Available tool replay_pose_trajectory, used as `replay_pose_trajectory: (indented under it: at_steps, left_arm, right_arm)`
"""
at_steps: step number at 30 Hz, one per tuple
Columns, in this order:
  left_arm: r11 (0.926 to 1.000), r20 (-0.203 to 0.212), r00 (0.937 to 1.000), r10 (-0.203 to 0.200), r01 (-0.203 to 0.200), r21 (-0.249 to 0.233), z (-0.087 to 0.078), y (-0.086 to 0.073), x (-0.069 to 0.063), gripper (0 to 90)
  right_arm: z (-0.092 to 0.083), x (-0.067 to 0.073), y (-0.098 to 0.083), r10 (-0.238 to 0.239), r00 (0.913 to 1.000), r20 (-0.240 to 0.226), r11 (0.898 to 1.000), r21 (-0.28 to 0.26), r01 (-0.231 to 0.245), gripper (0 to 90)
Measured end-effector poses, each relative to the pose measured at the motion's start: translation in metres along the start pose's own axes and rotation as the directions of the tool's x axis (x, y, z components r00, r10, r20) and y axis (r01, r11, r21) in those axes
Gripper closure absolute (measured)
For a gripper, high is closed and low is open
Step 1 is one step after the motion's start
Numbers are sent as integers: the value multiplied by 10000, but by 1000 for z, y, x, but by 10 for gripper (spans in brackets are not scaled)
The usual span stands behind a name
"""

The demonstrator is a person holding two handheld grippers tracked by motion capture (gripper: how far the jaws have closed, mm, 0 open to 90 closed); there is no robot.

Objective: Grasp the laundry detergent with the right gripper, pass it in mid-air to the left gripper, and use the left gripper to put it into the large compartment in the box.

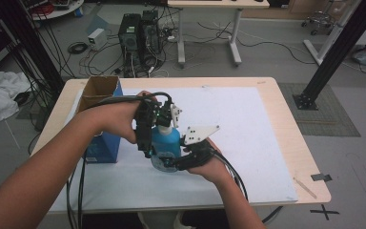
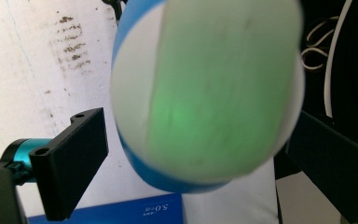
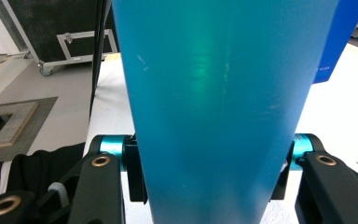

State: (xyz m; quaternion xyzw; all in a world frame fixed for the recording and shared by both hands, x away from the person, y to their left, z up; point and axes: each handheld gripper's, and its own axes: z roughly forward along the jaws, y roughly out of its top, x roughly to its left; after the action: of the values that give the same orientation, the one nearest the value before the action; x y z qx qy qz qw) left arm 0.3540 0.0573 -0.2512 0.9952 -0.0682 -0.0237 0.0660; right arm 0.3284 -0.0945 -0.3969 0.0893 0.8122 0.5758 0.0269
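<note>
A blue spray bottle [image 1: 166, 143] with a white trigger head [image 1: 174, 114] is held up over the white mat. My right gripper [image 1: 178, 161] comes from the near side and is shut on the bottle's lower body. In the right gripper view the blue body [image 3: 214, 116] fills the space between both pads. My left gripper [image 1: 147, 136] is at the bottle's left side, near its neck. In the left gripper view the blurred white and blue bottle [image 2: 205, 93] sits between the wide-spread jaws of my left gripper [image 2: 200, 158]. I cannot tell whether those pads press on it.
An open blue box [image 1: 102, 138] with a brown cardboard lining stands at the table's left, just beyond my left hand. The white mat [image 1: 248, 143] covers most of the wooden table [image 1: 286, 119]. Cables trail from both grippers toward the near edge.
</note>
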Motion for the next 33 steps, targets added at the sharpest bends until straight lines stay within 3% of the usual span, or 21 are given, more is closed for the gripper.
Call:
replay_pose_trajectory:
  at_steps: [15,33]
  left_arm:
    - [9993,-65,9999,102,-100,358,2,4,-4,56]
    - [9991,-153,9998,129,-122,417,1,4,-3,174]
  right_arm:
    - [15,2,13,-188,9996,-205,9998,13,189,466]
    - [13,2,14,-136,9999,-33,9999,-16,136,467]
